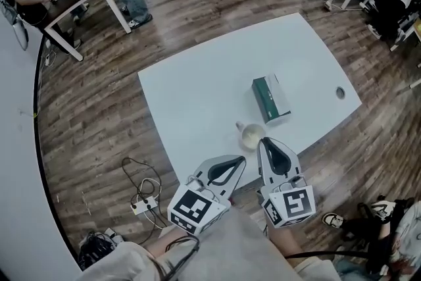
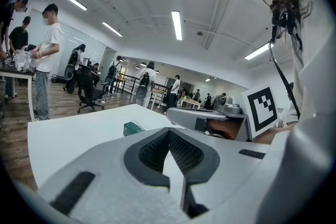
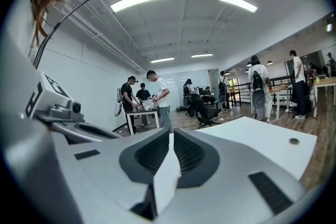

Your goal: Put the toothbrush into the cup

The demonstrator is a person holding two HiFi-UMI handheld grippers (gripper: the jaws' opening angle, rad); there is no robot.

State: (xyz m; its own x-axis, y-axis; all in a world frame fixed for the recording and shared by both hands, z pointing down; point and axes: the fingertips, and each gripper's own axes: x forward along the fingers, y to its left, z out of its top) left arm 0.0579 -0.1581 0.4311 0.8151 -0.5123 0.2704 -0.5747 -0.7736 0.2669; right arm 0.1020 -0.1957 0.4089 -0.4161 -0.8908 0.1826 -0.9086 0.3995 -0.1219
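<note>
My left tongs and right tongs are both closed on nothing, at the tabletop's near edge; the cup stands just beside the right tips, box behind it

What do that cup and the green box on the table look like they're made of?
The cup is pale with a soft sheen, so likely plastic or glazed ceramic; it is too small to tell which. The green box has flat sides, sharp edges and a printed face, so it is probably cardboard.
</note>
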